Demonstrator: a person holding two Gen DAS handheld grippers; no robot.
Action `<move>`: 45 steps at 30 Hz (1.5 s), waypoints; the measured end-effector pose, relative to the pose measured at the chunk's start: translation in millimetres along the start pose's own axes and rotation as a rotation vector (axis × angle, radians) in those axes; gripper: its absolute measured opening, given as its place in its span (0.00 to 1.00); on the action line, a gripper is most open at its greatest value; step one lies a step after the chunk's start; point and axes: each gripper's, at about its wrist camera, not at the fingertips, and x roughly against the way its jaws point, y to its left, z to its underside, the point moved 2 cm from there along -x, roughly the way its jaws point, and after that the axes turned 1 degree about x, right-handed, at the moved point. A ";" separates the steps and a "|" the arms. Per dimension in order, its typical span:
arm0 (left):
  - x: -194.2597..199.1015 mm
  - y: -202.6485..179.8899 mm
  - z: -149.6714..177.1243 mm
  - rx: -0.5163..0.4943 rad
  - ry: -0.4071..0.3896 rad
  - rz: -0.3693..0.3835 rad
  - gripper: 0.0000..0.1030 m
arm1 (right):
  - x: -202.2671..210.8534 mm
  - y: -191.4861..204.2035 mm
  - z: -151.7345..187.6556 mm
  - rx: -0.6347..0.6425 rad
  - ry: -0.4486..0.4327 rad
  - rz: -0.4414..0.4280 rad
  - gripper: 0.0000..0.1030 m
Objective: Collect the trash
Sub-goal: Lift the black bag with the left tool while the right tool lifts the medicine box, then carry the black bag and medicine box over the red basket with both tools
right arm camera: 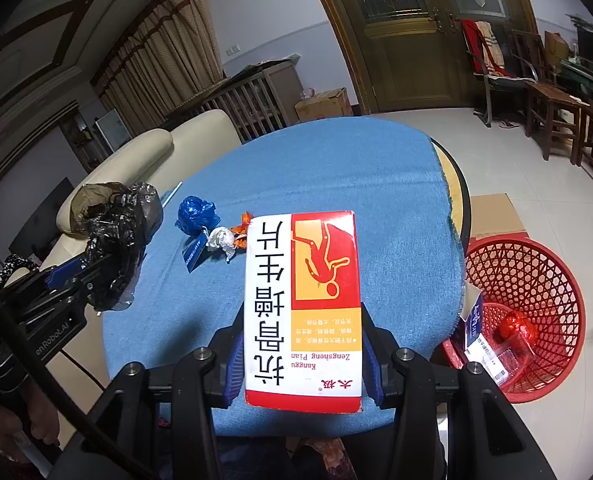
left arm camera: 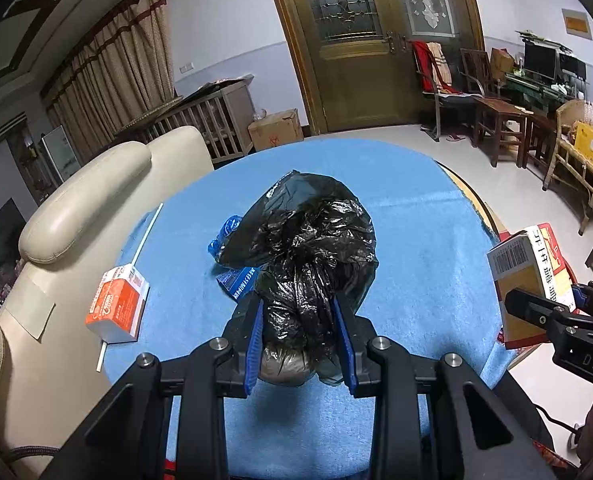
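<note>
Pinching a black bag [left arm camera: 308, 264], the left gripper [left arm camera: 300, 340] holds it over the blue cloth [left arm camera: 416, 240]. Between the right gripper's [right arm camera: 302, 356] jaws sits a box [right arm camera: 302, 312] reading "Kanggu Zengsheng Pian"; a red basket [right arm camera: 536, 280] stands to its right.

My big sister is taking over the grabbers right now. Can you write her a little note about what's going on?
Left gripper: shut on the black plastic bag, above the blue cloth.
Right gripper: shut on the red-and-white medicine box.
Done: some wrappers already in the red basket on the floor, right of the table.
Left: drop both, then collect the orange carton, straw, blue bag and small wrappers.
</note>
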 end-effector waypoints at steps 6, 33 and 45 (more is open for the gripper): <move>-0.5 -0.7 -1.0 0.001 0.000 0.006 0.33 | -0.1 -0.7 1.1 0.000 0.001 0.000 0.48; -9.0 -1.5 -1.5 -0.012 0.014 0.031 0.33 | -4.0 -7.9 1.8 -0.021 0.022 0.005 0.48; -11.9 -0.9 -2.4 -0.016 0.017 0.044 0.33 | -5.0 -9.9 3.6 -0.026 0.024 0.005 0.48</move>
